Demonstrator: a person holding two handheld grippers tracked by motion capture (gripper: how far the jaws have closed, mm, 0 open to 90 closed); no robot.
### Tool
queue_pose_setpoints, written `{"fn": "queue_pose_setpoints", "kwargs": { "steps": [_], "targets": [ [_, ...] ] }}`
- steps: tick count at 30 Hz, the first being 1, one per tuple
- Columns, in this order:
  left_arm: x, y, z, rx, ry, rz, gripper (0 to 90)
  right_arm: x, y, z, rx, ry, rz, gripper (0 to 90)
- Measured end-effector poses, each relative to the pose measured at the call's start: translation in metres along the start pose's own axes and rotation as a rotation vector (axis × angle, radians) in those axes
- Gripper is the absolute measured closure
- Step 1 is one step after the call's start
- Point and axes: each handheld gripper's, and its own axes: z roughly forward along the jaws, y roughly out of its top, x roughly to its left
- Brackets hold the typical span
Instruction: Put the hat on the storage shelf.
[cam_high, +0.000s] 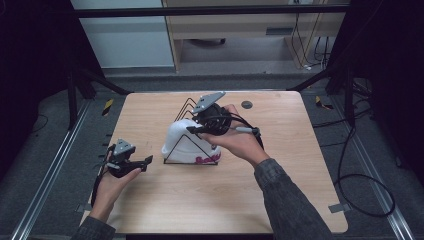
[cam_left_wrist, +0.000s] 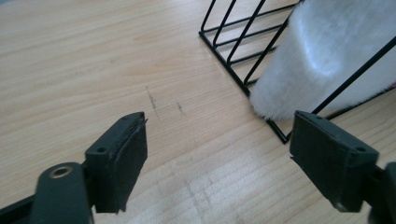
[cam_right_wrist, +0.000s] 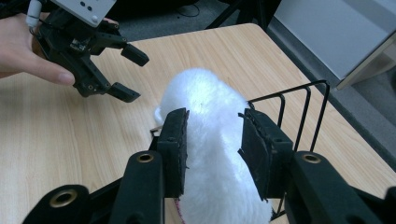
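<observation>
A white plush item (cam_high: 180, 140) with pink lettering sits inside a black wire rack (cam_high: 181, 111) at the middle of the wooden table (cam_high: 280, 165). My right gripper (cam_high: 196, 131) comes at it from the right. In the right gripper view the gripper (cam_right_wrist: 212, 140) is shut on the plush item (cam_right_wrist: 205, 98), a pad pressing each side, with the rack's wires (cam_right_wrist: 306, 109) just behind. My left gripper (cam_high: 146, 164) stands open and holds nothing, to the left of the rack and apart from it. The left gripper view has its open jaws (cam_left_wrist: 219, 126) facing the rack's corner (cam_left_wrist: 233, 51) and the plush (cam_left_wrist: 317, 60).
A small dark round disc (cam_high: 246, 104) lies on the table behind the rack. Black frame legs and cables (cam_high: 360, 185) lie on the floor to the right. Bare wood stretches in front of the rack toward the near edge.
</observation>
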Motion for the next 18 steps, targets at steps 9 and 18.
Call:
{"fn": "queue_pose_setpoints", "kwargs": {
  "steps": [9, 18],
  "targets": [
    [0.001, -0.011, 0.006, 0.042, -0.002, -0.008, 10.4, 0.0, -0.001, -0.002, 0.001, -0.011, 0.009, 53.6],
    [0.0, -0.023, 0.011, 0.079, -0.013, 0.004, 6.9, 0.005, -0.002, -0.01, -0.023, -0.03, 0.024, 38.1]
  ]
}}
